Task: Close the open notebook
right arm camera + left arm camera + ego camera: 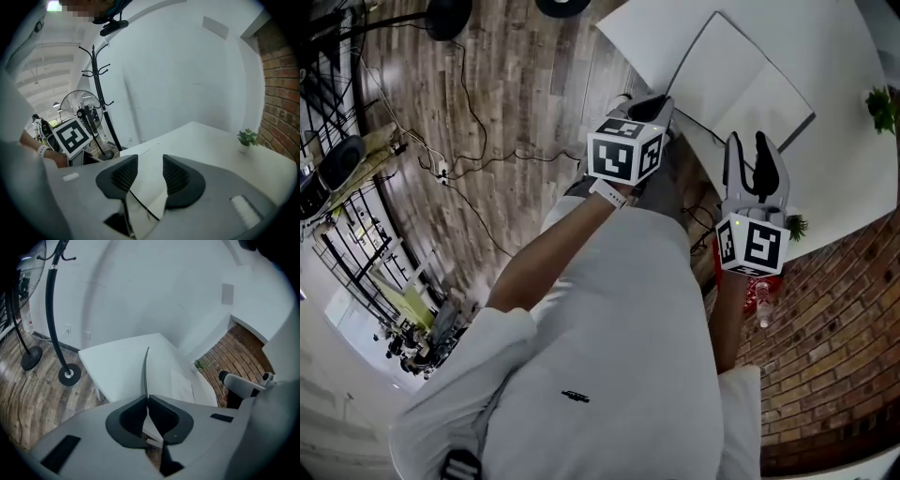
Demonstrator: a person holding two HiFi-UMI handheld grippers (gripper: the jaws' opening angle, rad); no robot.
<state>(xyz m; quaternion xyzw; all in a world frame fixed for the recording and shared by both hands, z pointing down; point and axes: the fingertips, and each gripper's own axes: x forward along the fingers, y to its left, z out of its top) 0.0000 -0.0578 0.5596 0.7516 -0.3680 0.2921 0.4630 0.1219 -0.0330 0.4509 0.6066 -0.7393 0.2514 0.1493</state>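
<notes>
Left gripper view showed the left tool (147, 401) pinched narrow on a thin sheet of the notebook (146, 369), a cover or a page, which stood on edge between its pads at the near left corner of the tabletop (112, 371). Right gripper view showed the right tool (146, 161) with its jaws well apart and nothing between them, held just above the tabletop's near edge.

Further in, the head view had the notebook (741, 89) lying open and flat on the tabletop (834, 159), close to that near edge, its pages blank white. A small plant (881, 108) stood toward the tabletop's far right side.

By the look of it, the notebook was light, and the pinched sheet was thin and floppy. It would probably bow or crease if dragged by one corner. The outer edge, about midway along, seemed the best place to hold so the sheet could swing over the spine. A light book may slide, so the free tool might steady the other half.
</notes>
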